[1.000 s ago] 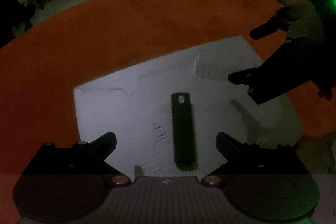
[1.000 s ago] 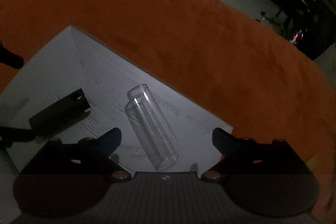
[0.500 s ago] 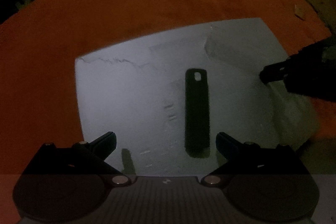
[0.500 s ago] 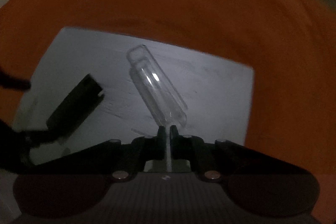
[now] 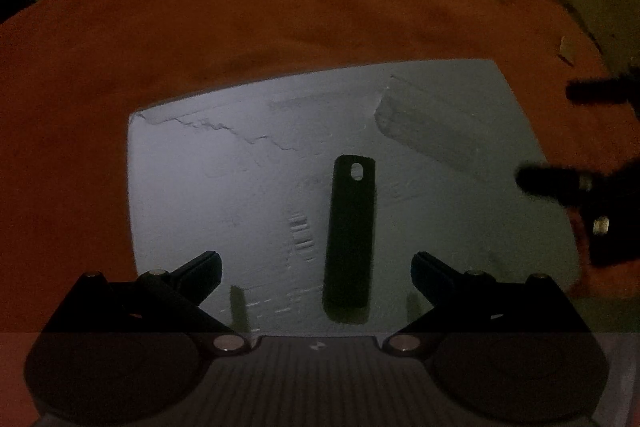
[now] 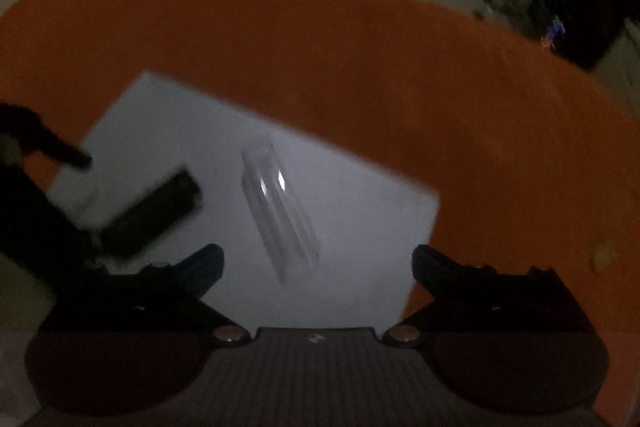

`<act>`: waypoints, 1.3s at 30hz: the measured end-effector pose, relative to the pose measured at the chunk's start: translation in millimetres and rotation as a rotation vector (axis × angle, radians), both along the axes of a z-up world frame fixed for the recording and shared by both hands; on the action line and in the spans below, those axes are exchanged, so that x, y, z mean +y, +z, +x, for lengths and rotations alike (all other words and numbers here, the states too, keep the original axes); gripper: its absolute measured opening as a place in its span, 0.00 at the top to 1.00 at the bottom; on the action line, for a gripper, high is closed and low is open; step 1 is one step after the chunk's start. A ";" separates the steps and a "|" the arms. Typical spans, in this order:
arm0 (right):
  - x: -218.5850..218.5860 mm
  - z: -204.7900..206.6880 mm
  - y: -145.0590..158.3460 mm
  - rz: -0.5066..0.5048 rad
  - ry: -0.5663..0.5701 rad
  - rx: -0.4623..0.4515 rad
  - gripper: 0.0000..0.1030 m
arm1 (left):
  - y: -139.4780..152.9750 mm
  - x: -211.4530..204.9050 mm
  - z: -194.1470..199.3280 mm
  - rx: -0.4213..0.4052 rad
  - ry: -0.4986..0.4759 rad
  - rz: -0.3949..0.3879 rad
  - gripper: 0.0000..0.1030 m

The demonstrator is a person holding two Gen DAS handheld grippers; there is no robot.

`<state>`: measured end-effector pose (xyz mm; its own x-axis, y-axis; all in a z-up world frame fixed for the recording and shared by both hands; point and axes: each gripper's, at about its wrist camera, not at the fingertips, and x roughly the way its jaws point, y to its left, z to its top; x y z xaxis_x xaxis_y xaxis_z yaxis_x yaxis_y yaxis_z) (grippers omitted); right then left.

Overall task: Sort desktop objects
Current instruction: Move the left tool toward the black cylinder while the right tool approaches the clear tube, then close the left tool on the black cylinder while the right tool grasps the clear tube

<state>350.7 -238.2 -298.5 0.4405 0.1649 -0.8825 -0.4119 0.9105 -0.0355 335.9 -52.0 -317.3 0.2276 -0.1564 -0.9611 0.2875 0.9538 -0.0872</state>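
Observation:
A flat black bar with a hole at its far end (image 5: pixel 351 233) lies on a white sheet (image 5: pixel 224 195) and points away from my left gripper (image 5: pixel 316 265), which is open just in front of its near end. A clear plastic tube (image 6: pixel 278 213) lies on the same sheet (image 6: pixel 360 227) ahead of my right gripper (image 6: pixel 317 261), which is open and empty. The tube shows faintly in the left view (image 5: pixel 436 131). The black bar (image 6: pixel 154 213) also shows blurred at the left of the right wrist view.
The sheet lies on an orange cloth (image 5: pixel 280 7) that covers the table. The right gripper shows at the right edge of the left view (image 5: pixel 576 143). The left gripper's fingers (image 6: pixel 52 147) show at the left edge of the right view. Dark room and furniture lie beyond.
My right gripper was shut at the tube's near end half a second ago and is now open and drawn back. The left gripper has shifted slightly; the bar lies where it was.

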 end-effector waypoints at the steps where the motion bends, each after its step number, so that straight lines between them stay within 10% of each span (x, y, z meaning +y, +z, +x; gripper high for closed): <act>1: 2.2 5.3 -1.3 -0.003 0.006 -0.017 0.01 | -1.5 -0.4 1.9 0.014 0.005 -0.004 0.00; 9: 29.2 19.0 -36.9 -0.129 0.071 -0.067 0.12 | -5.7 -2.9 1.2 0.044 -0.005 -0.009 0.00; 14: 40.5 18.7 -48.8 -0.161 0.101 0.025 0.63 | -1.8 2.6 1.7 0.031 -0.016 -0.011 0.00; 18: 36.8 18.5 -45.2 -0.096 0.079 0.083 0.68 | -3.0 4.4 2.8 0.026 -0.003 -0.020 0.00; 28: 0.6 -5.4 -38.8 0.004 -0.245 0.294 0.67 | -0.9 0.9 -2.5 -0.005 -0.005 -0.040 0.00; 30: -0.3 -13.2 -37.8 -0.002 -0.260 0.322 0.56 | -1.9 0.4 -2.4 -0.002 -0.009 -0.029 0.00; 32: -1.9 -18.5 -35.6 -0.003 -0.273 0.328 0.15 | -3.2 -0.8 0.8 0.000 -0.002 -0.031 0.00; 39: -4.5 -10.4 -24.1 0.013 -0.268 0.213 0.09 | 6.1 -7.5 3.0 -0.095 0.024 -0.012 0.00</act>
<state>340.3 -242.7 -322.6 0.2759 0.0802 -0.9578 -0.1545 0.9873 0.0381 338.8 -59.6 -311.1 0.3214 -0.1611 -0.9331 0.2723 0.9595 -0.0719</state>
